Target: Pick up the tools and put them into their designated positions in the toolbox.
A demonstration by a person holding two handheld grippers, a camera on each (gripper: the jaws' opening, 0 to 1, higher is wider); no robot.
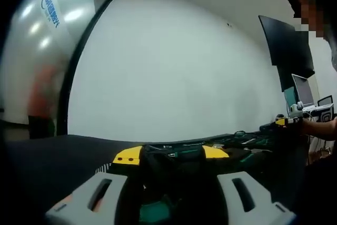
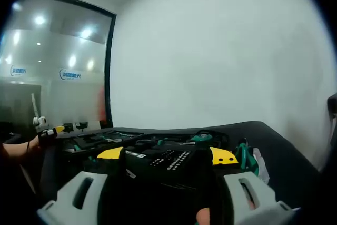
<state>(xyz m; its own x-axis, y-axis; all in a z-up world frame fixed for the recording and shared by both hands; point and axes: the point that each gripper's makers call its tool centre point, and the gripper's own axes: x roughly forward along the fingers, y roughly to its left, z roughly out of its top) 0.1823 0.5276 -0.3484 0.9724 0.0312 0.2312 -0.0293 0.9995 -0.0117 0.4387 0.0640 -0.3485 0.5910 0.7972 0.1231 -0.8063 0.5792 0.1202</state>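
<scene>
A black toolbox with yellow latches lies open on the dark table, just beyond my left gripper. That gripper's grey jaws stand wide apart, and something green lies low between them, too dark to identify. Green-handled tools sit in the box's tray toward the right. In the right gripper view the same toolbox shows a row of bits and a yellow latch. My right gripper is open over its near edge. Green-handled tools lie beside the box on the right.
A person stands at the far right, their hand holding a yellow-and-black object; a hand shows at the left too. Monitors and a laptop stand behind. A white wall and glass partition back the table.
</scene>
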